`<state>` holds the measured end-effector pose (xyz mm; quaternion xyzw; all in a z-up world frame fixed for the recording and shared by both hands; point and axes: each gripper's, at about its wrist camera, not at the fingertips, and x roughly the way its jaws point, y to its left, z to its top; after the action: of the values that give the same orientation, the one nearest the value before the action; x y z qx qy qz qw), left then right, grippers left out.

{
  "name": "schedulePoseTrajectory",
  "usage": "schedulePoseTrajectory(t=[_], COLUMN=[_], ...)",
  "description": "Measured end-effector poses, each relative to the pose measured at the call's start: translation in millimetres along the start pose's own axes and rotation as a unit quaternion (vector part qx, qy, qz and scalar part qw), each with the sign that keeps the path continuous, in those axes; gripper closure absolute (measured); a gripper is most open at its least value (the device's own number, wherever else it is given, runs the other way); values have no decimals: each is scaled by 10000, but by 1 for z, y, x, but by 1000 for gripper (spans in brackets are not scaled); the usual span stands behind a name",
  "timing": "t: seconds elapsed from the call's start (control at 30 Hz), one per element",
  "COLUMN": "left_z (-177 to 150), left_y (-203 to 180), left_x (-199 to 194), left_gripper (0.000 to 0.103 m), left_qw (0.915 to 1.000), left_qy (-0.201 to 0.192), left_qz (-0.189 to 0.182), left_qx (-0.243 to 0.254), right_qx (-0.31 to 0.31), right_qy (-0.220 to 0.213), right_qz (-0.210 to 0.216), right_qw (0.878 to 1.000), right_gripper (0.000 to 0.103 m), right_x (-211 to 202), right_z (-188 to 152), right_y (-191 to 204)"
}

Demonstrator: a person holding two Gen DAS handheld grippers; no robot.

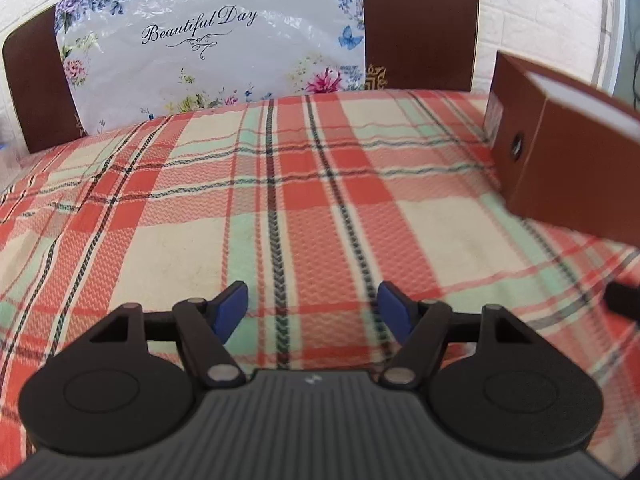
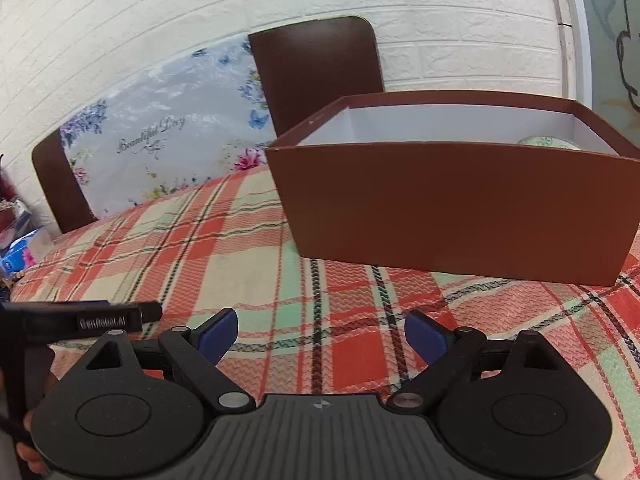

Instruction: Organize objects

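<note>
White brick wall (image 2: 120, 20) backs the scene, with two dark brown chair backs (image 2: 316, 72) pushed up to the far edge of the worktop and a flowered plastic bag (image 1: 208, 40) printed "Beautiful Day" leaning between them. A red, cream and green plaid cloth (image 1: 280, 200) covers the worktop.

An open brown box (image 2: 452, 208) with a white inside stands on the cloth toward the far right corner. Over its near wall, a pale round thing (image 2: 548, 142) shows low inside at the right end; what it is cannot be told.

The right gripper (image 2: 320, 338) hovers low over the cloth with its blue-padded jaws wide apart and nothing between them. The box lies ahead of them and a little to the right, well clear of the pads.

The left gripper (image 1: 313, 312) also has its jaws apart and empty over bare cloth. From its view the box (image 1: 560, 152) sits off to the right, beyond the jaws.
</note>
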<state>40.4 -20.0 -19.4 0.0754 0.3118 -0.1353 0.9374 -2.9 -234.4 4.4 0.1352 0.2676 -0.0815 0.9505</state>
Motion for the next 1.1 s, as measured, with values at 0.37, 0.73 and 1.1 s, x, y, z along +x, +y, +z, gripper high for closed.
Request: schedulePoseTrajectory(t=[0.37,0.73,1.1], left_z=[-5,18,79], left_y=[12,6,-53], left_x=[4,2,-81], left_gripper=[11,6,0], left_qw=[9994,9992,9971], left_qy=[-194,320,-462], left_qz=[-108,-14,-414], left_qx=[-254,-246,451], right_qx=[-44,88,469], right_qy=[160,-78,-194], right_qz=[-463,-855,-976], right_qw=[9988,9963,9939], right_gripper=[9,12,1], right_x=[22,1,-49], right_z=[-10,2,19], right_y=[-7,-18,-45])
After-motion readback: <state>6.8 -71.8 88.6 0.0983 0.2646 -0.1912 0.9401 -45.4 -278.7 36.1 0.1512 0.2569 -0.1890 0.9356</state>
